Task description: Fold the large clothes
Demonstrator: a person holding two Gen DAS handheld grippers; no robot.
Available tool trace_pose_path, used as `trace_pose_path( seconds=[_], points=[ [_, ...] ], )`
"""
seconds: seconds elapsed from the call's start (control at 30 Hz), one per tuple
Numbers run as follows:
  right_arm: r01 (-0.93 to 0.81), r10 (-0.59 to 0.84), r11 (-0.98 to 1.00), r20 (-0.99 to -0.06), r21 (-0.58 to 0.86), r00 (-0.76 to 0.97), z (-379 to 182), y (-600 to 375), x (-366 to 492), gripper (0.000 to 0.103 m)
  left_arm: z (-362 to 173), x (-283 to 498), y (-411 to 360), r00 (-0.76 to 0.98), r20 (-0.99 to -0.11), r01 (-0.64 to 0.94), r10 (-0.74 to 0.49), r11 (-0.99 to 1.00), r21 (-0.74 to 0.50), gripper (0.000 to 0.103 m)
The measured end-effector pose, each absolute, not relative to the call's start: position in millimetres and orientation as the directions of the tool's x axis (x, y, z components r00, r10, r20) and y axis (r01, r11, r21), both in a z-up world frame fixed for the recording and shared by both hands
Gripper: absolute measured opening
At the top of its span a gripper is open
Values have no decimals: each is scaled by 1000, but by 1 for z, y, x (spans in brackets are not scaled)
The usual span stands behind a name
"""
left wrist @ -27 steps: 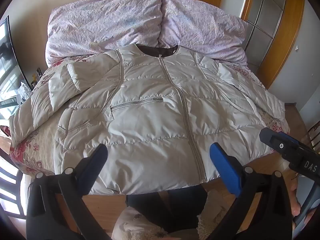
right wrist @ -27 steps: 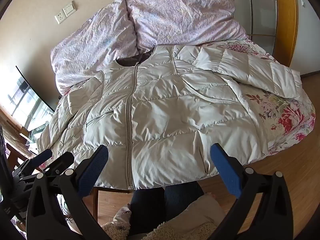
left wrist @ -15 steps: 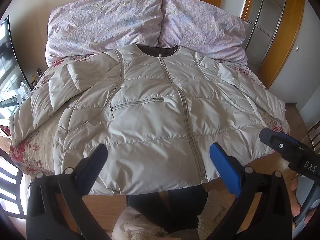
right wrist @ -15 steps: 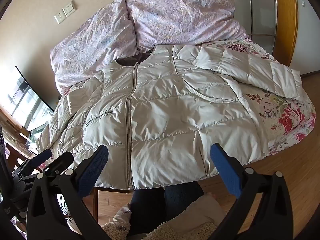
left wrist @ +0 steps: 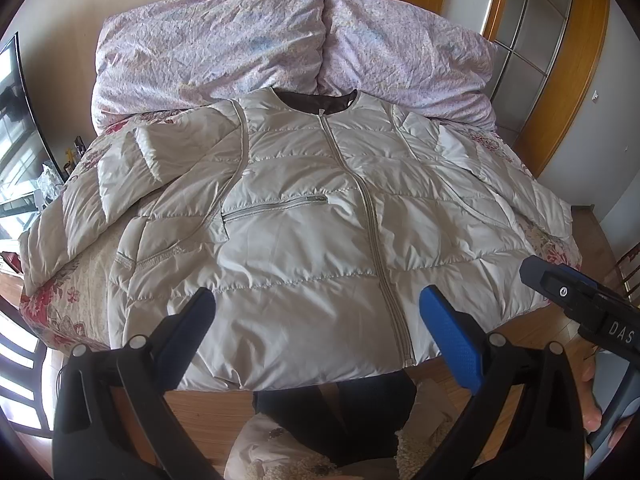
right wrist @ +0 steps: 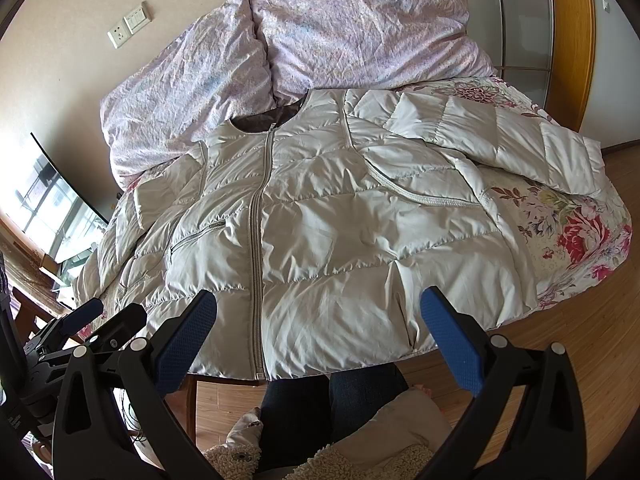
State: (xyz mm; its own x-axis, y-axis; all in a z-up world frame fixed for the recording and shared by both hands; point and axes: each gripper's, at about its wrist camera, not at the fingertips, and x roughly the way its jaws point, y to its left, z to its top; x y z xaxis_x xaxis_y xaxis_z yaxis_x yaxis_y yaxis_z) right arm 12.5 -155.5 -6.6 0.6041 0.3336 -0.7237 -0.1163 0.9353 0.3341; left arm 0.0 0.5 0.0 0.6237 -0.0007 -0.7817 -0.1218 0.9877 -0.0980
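Puffy jacket (left wrist: 320,240) lies unfolded on bed (right wrist: 580,240) — soft, slippery; likely sleeve-first grab; left gripper (left wrist: 316,316), right gripper (right wrist: 318,316) gape empty.

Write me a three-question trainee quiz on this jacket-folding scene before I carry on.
1. True or false: the pale grey quilted puffer jacket lies front up with its centre zip closed.
2. What does the left gripper hold: A jacket hem, B nothing, C sleeve?
3. Fill in: beyond the jacket's collar lie two crumpled lilac ____.

Key: 1 true. 2 B; both it and the right gripper stand open above the hem. 3 pillows.
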Motion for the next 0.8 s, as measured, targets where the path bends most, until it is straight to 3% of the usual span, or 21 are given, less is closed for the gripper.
trace_pose_path(
  seconds=[0.8],
  points=[
    [-115, 332, 936, -727, 333, 601, -7, -156, 12, 102, 2, 0, 3, 624, -781, -124, 4, 988, -94, 101]
  ],
)
